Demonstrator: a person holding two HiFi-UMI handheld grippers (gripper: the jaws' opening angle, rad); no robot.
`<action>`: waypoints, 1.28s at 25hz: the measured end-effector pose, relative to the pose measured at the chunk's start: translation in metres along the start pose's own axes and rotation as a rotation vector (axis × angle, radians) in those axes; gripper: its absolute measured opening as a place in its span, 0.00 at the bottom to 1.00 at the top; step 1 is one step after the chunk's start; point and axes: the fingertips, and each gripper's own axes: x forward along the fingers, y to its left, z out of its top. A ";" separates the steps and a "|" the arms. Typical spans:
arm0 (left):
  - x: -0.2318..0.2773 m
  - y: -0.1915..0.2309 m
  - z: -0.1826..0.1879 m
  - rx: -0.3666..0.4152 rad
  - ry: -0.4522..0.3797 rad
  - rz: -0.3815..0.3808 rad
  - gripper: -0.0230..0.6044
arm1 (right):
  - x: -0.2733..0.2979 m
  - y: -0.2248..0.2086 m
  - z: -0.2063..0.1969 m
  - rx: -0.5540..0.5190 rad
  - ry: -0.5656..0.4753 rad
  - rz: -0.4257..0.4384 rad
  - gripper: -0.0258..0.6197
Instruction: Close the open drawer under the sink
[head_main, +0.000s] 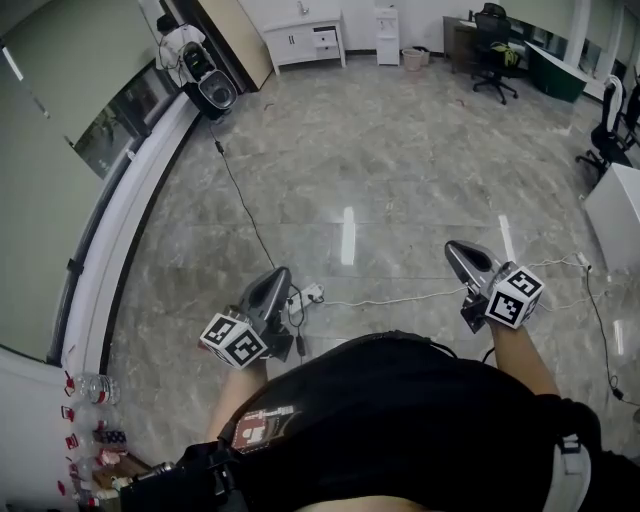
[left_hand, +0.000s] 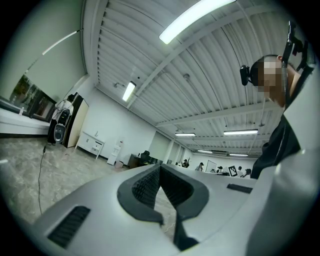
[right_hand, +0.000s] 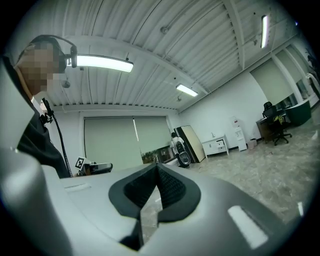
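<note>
No sink is plainly in view. A low white cabinet with drawers stands against the far wall, small and far off; it also shows in the left gripper view and the right gripper view. My left gripper is held level above the marble floor with its jaws together and nothing between them. My right gripper is also level, shut and empty. Both are far from the cabinet.
A black speaker stands at the left by a long white ledge. A black cable runs over the floor to a power strip. An office chair and desks stand at the far right.
</note>
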 end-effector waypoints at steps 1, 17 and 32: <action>0.008 -0.002 -0.002 0.002 0.006 0.002 0.02 | 0.000 -0.008 0.000 0.005 -0.002 0.003 0.03; 0.088 0.096 0.007 -0.019 0.041 -0.049 0.02 | 0.079 -0.080 -0.012 0.029 0.018 -0.074 0.03; 0.120 0.312 0.099 -0.004 0.026 -0.109 0.02 | 0.301 -0.086 0.019 -0.019 -0.003 -0.126 0.03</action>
